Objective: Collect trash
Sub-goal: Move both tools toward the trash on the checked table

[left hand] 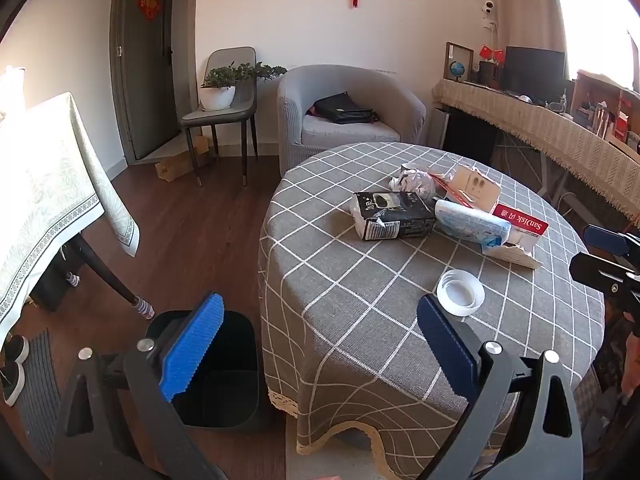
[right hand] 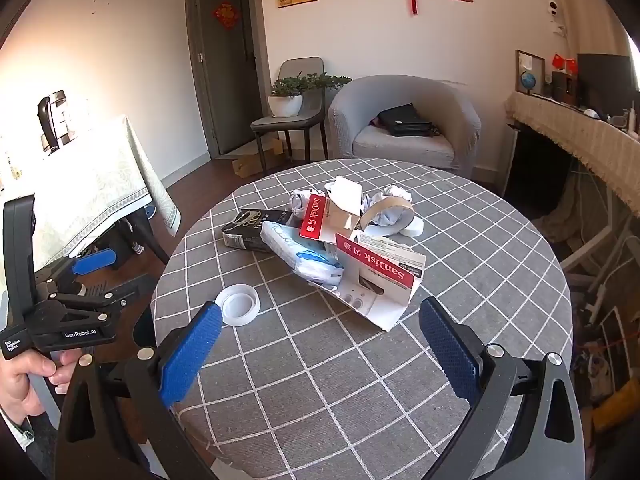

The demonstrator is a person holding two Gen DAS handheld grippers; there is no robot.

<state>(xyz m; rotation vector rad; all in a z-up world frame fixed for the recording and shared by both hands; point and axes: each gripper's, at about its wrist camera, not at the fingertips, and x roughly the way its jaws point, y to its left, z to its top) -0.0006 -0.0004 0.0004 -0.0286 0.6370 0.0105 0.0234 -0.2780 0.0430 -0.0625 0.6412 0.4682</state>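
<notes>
A pile of trash lies on the round table with the grey checked cloth [right hand: 360,380]: a black carton [left hand: 394,216] [right hand: 250,232], a blue-white plastic packet [left hand: 468,224] [right hand: 296,252], red-and-white SanDisk card packaging [right hand: 376,276] [left hand: 520,226], crumpled paper [left hand: 414,180] and a brown tape ring [right hand: 390,206]. A white tape roll [left hand: 460,291] [right hand: 238,304] lies apart, nearer me. A black trash bin [left hand: 216,376] stands on the floor left of the table. My left gripper [left hand: 320,344] is open and empty, over the table's left edge and the bin. My right gripper [right hand: 320,344] is open and empty above the table's near side.
A grey armchair [left hand: 352,116] with a black bag stands behind the table. A chair with a potted plant [left hand: 224,88] is beside it. A cloth-covered table [left hand: 48,184] is at left, a long draped desk [left hand: 560,132] at right. The floor is wood.
</notes>
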